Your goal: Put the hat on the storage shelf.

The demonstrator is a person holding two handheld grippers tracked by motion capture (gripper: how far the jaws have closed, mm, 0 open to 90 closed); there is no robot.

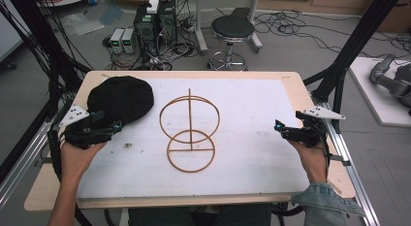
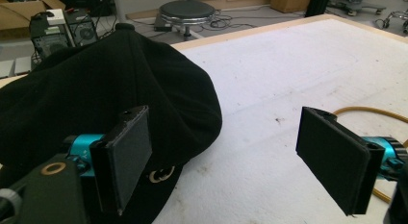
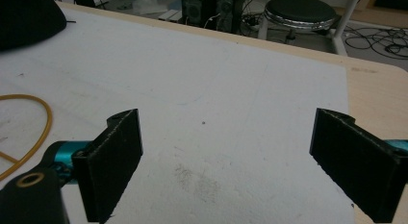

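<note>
Hands low at either edge of the white mat point(image 1: 252, 104), you hold the left gripper point(image 1: 115, 126) beside the black cap point(image 1: 121, 97) and the right gripper point(image 1: 277, 127) well clear of the wire stand point(image 1: 190, 134); each gripper view shows its jaws spread wide, empty.

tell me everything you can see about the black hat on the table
The black hat is a soft, rounded cap of dark knit-like fabric, lying crown up at the table's far left corner on the white mat. A small nub tops it, and a pale ring-shaped emblem shows near its edge. The left gripper is open beside it, one jaw close against its edge.
</note>
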